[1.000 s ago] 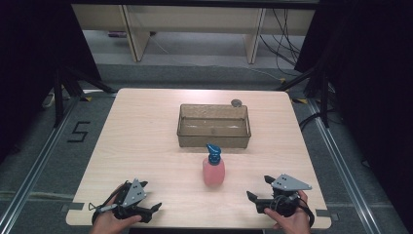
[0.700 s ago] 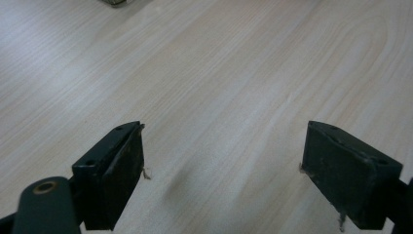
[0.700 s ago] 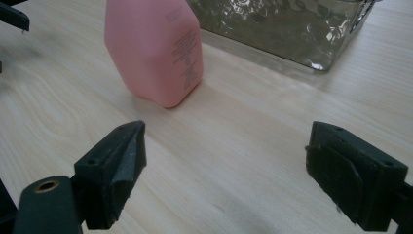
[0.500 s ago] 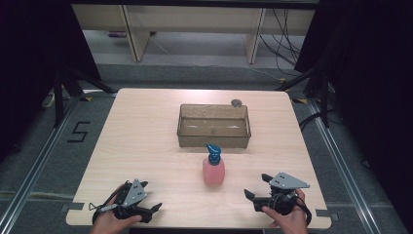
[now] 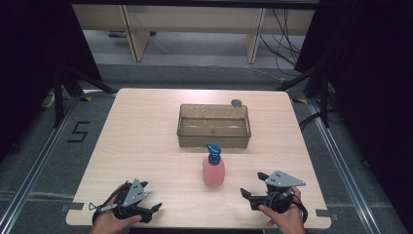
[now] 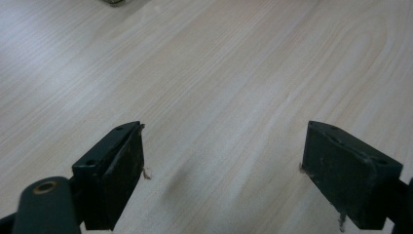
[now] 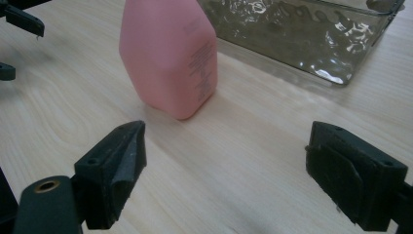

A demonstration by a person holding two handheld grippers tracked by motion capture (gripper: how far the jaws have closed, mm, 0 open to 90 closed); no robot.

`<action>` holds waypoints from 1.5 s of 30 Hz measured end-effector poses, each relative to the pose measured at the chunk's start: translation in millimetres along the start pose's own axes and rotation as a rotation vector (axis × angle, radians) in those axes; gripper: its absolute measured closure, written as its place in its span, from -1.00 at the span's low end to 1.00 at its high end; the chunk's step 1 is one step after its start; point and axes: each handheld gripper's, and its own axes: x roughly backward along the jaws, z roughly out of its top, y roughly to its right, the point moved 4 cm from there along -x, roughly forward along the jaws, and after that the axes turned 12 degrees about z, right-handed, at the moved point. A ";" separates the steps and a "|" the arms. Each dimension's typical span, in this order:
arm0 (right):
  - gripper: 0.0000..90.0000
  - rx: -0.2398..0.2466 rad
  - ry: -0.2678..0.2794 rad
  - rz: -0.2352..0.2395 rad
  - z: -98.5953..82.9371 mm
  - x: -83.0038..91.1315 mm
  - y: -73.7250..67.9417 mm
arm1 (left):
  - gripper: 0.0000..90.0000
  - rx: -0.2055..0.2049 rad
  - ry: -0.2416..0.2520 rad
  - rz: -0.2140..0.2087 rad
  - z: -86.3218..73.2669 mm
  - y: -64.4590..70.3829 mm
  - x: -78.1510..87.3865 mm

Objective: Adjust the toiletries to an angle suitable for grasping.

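Pink and upright, the bottle with its blue pump top stands on the wooden surface, just in front of the clear plastic bin, apart from it. We see nothing lying inside the bin. A small round grey object sits just behind the bin's far right corner. We hold the right gripper near the bottle, to its right, jaws spread wide and empty. We hold the left gripper farther from the bottle, to its left, also wide open.

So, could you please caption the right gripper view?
Open right gripper faces an upright pink bottle beside a clear bin.
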 end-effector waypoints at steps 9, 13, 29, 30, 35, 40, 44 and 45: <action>-0.65 0.016 0.015 0.046 8.2 -11.5 -3.2 | -0.67 -0.001 -0.006 -0.013 0.5 0.5 0.7; -0.65 0.013 0.024 0.049 11.5 -14.4 -3.4 | -0.67 -0.012 -0.003 -0.011 0.6 -0.3 1.3; -0.65 0.017 0.042 0.072 22.5 -25.2 -6.9 | -0.67 0.000 -0.001 -0.004 0.6 0.2 0.4; -0.64 0.026 0.044 0.071 23.3 -26.2 -6.0 | -0.67 0.001 -0.002 -0.006 0.5 0.4 0.4; -0.64 0.059 0.050 0.079 27.6 -31.2 -5.1 | -0.67 0.003 0.002 -0.004 0.4 0.4 -0.1; -0.62 0.054 0.053 0.079 31.0 -34.1 -6.0 | -0.67 0.021 0.012 -0.009 -0.2 -0.1 -2.5; -0.61 0.072 0.060 0.086 34.0 -36.9 -3.3 | -0.67 0.036 -0.003 0.000 -1.4 0.3 -2.7; -0.60 0.054 0.061 0.094 34.3 -37.8 -4.0 | -0.67 0.021 0.002 0.001 -1.0 -1.1 -2.9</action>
